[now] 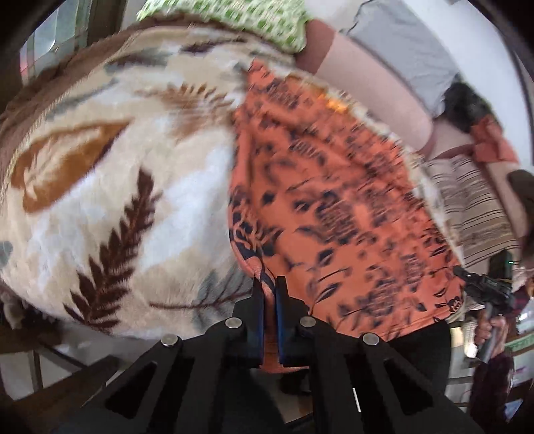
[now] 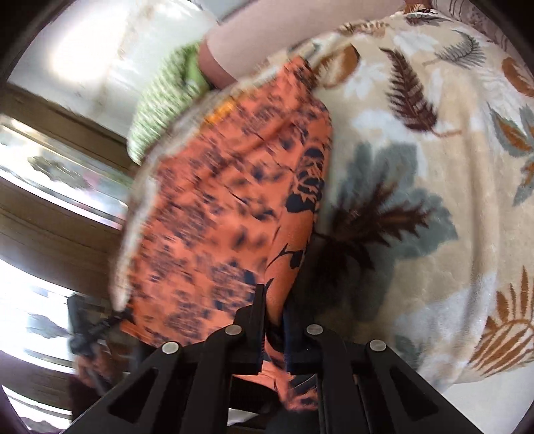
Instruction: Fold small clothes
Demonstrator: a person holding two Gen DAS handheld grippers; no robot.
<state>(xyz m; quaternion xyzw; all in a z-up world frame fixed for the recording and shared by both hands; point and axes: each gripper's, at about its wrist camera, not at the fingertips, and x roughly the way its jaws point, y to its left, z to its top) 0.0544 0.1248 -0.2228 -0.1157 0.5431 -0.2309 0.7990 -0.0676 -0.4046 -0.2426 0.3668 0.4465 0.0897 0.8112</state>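
Note:
An orange garment (image 1: 333,200) with a dark navy floral print lies stretched over a cream leaf-patterned blanket (image 1: 133,200). My left gripper (image 1: 269,282) is shut on the garment's near edge, with cloth pinched between its blue pads. At the far right of the left wrist view, my right gripper (image 1: 462,272) holds the other near corner. In the right wrist view, the same orange garment (image 2: 227,200) runs away from my right gripper (image 2: 274,300), which is shut on its edge, with cloth bunched between the fingers. My left gripper (image 2: 113,322) shows blurred at the lower left, at the garment's corner.
A green patterned cloth (image 1: 233,20) lies at the blanket's far end beside a pink bolster (image 1: 367,86) and a grey pillow (image 1: 400,40). A striped cloth (image 1: 467,207) lies to the right. Wooden window frames (image 2: 50,207) stand beyond the bed's edge.

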